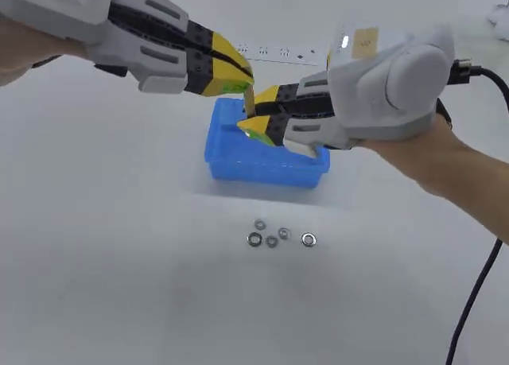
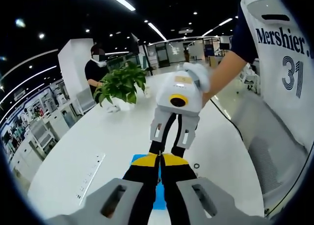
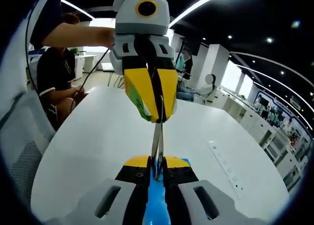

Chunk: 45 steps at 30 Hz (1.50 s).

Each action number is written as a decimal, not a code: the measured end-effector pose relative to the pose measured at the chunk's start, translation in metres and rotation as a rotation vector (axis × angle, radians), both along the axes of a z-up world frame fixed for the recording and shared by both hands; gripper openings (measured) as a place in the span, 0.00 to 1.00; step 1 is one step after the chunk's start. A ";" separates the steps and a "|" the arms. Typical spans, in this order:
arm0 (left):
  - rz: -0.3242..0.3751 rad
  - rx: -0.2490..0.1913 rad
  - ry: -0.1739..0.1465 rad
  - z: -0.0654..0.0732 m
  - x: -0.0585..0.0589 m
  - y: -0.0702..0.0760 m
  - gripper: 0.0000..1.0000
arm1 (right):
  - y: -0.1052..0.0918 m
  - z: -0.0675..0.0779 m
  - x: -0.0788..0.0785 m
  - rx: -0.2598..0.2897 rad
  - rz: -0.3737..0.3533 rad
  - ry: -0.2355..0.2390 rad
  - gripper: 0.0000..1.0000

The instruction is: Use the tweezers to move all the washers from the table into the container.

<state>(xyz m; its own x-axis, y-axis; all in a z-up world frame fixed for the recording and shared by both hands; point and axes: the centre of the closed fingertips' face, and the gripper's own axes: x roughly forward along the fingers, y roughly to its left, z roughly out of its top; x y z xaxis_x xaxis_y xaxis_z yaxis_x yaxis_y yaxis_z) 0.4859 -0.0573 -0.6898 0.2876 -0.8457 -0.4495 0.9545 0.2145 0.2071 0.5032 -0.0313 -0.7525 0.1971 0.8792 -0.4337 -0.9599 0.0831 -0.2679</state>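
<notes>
Five washers [image 1: 272, 242] lie in a loose cluster on the white surface [image 1: 119, 262], on the near side of the blue container [image 1: 262, 162], apart from its wall. Head view: the left tongs [image 1: 242, 75] and the right tongs [image 1: 256, 114] meet tip to tip above the container, with the tweezers [image 1: 249, 101] between them, long axis roughly upright. Left gripper view: the left tongs [image 2: 159, 159] are closed, jaws together; the right tongs [image 2: 169, 149] face them, the container [image 2: 158, 198] lies below, and one of the washers [image 2: 196, 165] rests to the right. Right gripper view: the tweezers [image 3: 158, 141] run straight from the right tongs [image 3: 157, 168], pinched narrowly on one end, to the left tongs [image 3: 158, 118], clamped on the other, above the container [image 3: 156, 205]. Judged from this, the washers lie below and nearer than both tongs; the right tongs appear slightly closer, so the tweezers would need to come down and toward the person.
</notes>
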 end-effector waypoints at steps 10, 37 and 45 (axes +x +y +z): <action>-0.008 -0.012 0.055 -0.024 0.039 -0.007 0.06 | 0.000 -0.030 0.029 0.042 0.013 0.112 0.10; -0.047 0.082 0.160 -0.090 0.058 -0.004 0.06 | 0.003 -0.092 0.037 -0.012 0.047 0.224 0.11; -0.046 0.094 0.158 -0.090 0.057 0.001 0.06 | 0.004 -0.089 0.034 -0.031 0.049 0.229 0.11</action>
<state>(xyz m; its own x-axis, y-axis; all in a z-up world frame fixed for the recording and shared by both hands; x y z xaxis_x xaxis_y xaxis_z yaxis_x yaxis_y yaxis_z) 0.5430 -0.0564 -0.7799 0.1689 -0.8084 -0.5639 0.9852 0.1564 0.0708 0.5376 -0.0271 -0.8417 0.0483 0.8710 -0.4889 -0.9985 0.0303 -0.0448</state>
